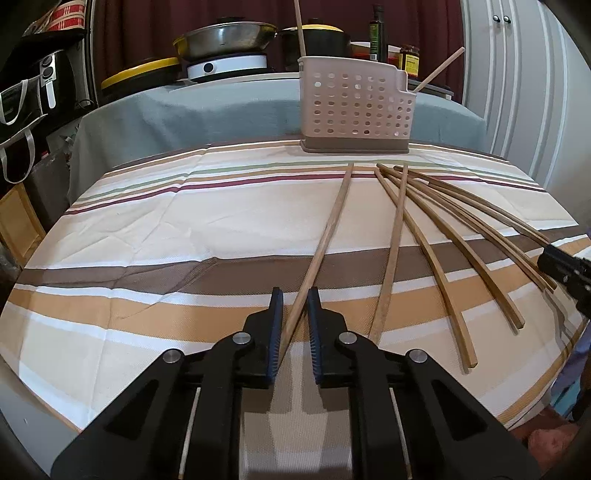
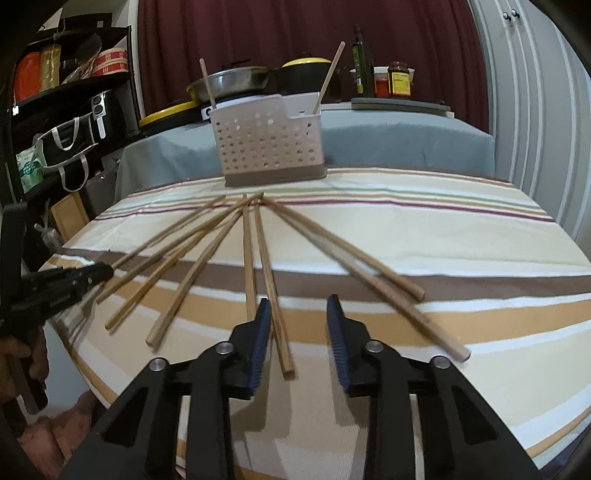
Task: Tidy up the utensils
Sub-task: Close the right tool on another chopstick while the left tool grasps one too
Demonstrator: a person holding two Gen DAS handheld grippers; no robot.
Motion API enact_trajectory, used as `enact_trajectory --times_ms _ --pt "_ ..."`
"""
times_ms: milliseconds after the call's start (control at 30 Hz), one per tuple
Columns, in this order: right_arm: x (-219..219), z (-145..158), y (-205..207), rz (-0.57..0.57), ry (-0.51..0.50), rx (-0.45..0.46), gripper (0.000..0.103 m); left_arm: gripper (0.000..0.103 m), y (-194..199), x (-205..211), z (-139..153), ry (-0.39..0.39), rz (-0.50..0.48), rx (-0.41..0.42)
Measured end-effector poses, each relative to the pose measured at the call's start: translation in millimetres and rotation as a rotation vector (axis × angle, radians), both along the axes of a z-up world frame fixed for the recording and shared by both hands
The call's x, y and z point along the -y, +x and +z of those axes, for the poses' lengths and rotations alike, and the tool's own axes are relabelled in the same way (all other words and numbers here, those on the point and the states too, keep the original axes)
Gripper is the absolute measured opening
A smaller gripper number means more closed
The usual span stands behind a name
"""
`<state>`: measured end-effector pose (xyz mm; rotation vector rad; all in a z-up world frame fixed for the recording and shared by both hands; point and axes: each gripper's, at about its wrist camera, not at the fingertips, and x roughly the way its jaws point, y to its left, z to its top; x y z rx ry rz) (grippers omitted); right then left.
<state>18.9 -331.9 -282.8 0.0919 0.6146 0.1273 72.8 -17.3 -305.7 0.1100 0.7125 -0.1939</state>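
Note:
Several wooden chopsticks [image 2: 207,254] lie fanned out on the striped tablecloth [image 1: 166,221], their far tips gathered in front of a beige perforated utensil holder [image 1: 356,107] [image 2: 267,147]. Two chopsticks [image 1: 301,33] [image 2: 330,72] stand inside the holder. My left gripper [image 1: 295,299] is narrowed onto the leftmost chopstick [image 1: 332,221]. This stick crosses the gap slantwise, touches both pads and still rests on the cloth. My right gripper [image 2: 297,306] is open low over the near ends. One chopstick [image 2: 275,317] runs just inside its left finger [image 2: 258,332]. Each gripper shows at the edge of the other's view [image 1: 565,271] [image 2: 74,278].
Behind the holder, a grey-covered surface [image 2: 388,140] carries a steel pan [image 1: 225,37], a black pot [image 1: 317,40], a bottle [image 2: 360,62] and jars [image 2: 399,79]. A black shelf with bags [image 2: 70,136] stands left and a white cabinet [image 2: 535,110] right. The table's near edge is close below the grippers.

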Motion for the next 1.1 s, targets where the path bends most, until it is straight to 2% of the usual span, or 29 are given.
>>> enact_trajectory --times_ms 200,267,367,700,1100 --pt "-3.4 -5.3 -1.7 0.020 -0.023 0.017 0.026 0.014 1.8 0.1 0.0 0.002 0.007 -0.002" --pt "-5.0 -5.2 -1.0 0.027 -0.026 0.021 0.018 0.014 3.3 1.0 0.1 0.004 0.010 -0.002" --pt "-6.9 -5.9 -2.0 0.032 -0.022 0.029 0.014 0.014 4.7 0.6 0.1 -0.001 0.015 -0.004" --pt "-6.1 -9.5 -6.3 0.042 -0.021 0.065 0.012 0.013 4.1 1.8 -0.2 0.005 0.012 0.006" --pt "-5.3 -9.8 -15.0 0.045 0.000 0.082 0.011 0.010 -3.3 1.8 -3.3 -0.003 -0.019 0.056"
